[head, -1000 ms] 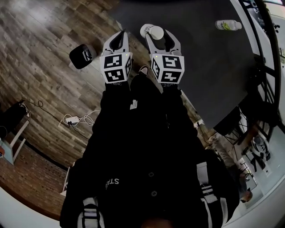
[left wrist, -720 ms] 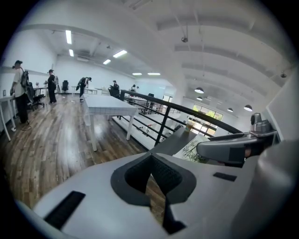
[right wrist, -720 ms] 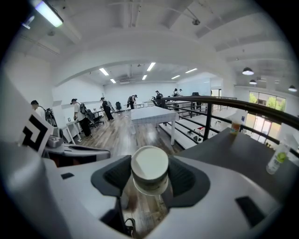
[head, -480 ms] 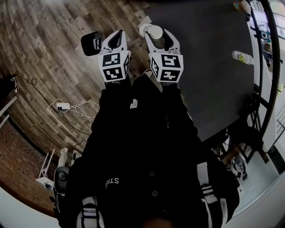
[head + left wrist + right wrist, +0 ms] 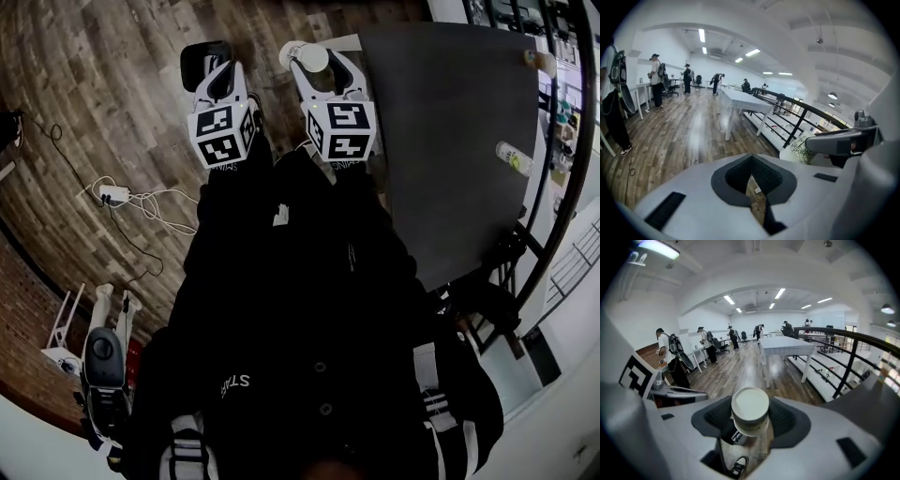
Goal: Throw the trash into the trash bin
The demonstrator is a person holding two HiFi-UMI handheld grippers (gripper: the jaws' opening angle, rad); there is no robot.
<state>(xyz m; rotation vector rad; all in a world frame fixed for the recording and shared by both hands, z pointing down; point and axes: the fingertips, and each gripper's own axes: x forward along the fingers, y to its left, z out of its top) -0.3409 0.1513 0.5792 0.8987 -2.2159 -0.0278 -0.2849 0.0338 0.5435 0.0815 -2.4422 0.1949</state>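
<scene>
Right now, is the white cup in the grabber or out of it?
In. The right gripper has its jaws closed on the white cup, one pad on each side; the head view shows it there too.

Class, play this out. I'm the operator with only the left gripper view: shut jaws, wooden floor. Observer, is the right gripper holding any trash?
Observer: Yes, the right gripper is shut on a white cup.
Operator: Where's the bin?
Observer: The head view shows a black bin on the floor, just beyond the tips of the left gripper.
Operator: Anything else nearby?
Observer: A bottle rests on the dark table.
</scene>
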